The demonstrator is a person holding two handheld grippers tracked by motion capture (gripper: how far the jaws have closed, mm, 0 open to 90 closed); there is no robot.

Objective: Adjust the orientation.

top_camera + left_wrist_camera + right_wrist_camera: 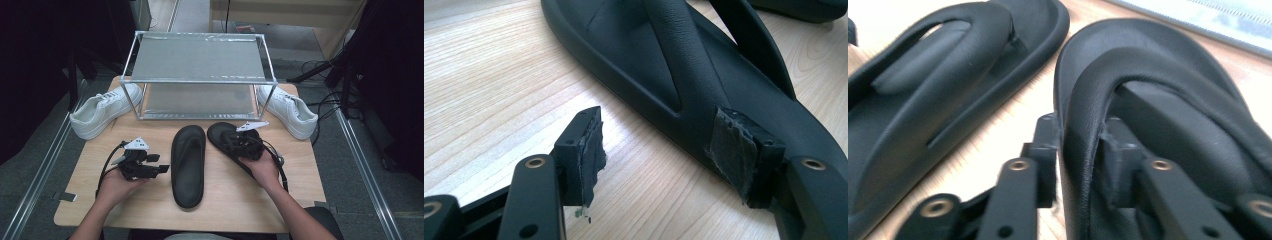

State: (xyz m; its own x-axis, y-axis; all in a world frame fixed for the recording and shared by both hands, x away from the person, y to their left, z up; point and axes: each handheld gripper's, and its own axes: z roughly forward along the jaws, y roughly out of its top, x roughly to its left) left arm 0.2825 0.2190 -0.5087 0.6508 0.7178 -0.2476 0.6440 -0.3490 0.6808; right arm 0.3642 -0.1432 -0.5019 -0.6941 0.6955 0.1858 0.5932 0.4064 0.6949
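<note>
While two black flip-flops lie side by side on the wooden table (300, 175) in the high view, the left flip-flop (188, 165) rests flat near the middle of the front edge, its toe pointing toward the metal shelf rack (197, 75) at the back edge. The right flip-flop (231, 142) lies just beside it, angled, with the right gripper (239, 140) set on its strap side and the person's right hand (262, 167) behind it. The left gripper (155, 167), held in the left hand (116, 185), sits on the table close to the left flip-flop's outer edge, jaws spread and holding nothing. One white sneaker (102, 110) stands at the back left corner, another white sneaker (289, 110) at the back right corner, each beside the rack.

Seen from the left gripper view, the left gripper (669, 145) has its jaws wide apart; one worn pad lies against the sole rim of the left flip-flop (664, 60), the other hangs over bare wood.

Through the right gripper view, the right gripper (1080, 145) straddles the rim and strap of the right flip-flop (1158, 100). Its jaws stand on either side of that edge; whether the pads press on it cannot be told. The left flip-flop (943, 75) lies just alongside.
</note>
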